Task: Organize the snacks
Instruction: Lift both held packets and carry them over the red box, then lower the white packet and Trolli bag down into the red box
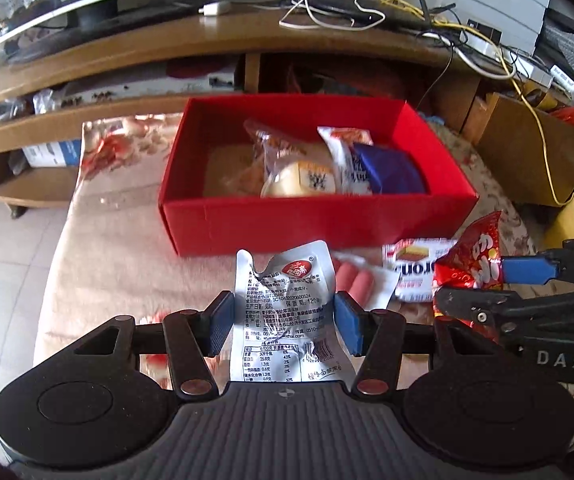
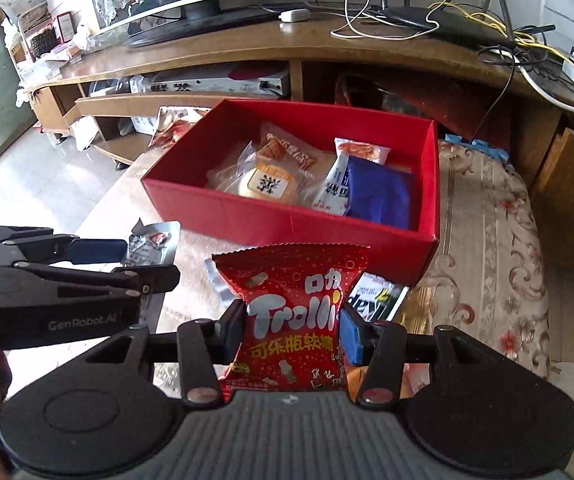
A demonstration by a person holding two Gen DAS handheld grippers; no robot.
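Note:
My left gripper (image 1: pixel 283 322) is shut on a silver snack pouch (image 1: pixel 283 300) with printed text, held above the table in front of the red box (image 1: pixel 319 220). My right gripper (image 2: pixel 291 330) is shut on a red Trolli candy bag (image 2: pixel 293 316), also in front of the red box (image 2: pixel 287 218). The box holds a bread bun packet (image 2: pixel 267 182), an orange-printed packet (image 2: pixel 287 150), a white packet (image 2: pixel 337 180) and a blue packet (image 2: pixel 381 194). The right gripper with the red bag (image 1: pixel 475 264) shows at the right of the left wrist view. The left gripper (image 2: pixel 99 256) shows at the left of the right wrist view.
A sausage packet (image 1: pixel 363 284) and a white wafer packet (image 1: pixel 415 270) lie on the floral tablecloth (image 2: pixel 483 240) in front of the box. A dark packet (image 2: pixel 375 300) lies under the right gripper. A wooden TV stand (image 2: pixel 287 48) with monitor, router and cables stands behind.

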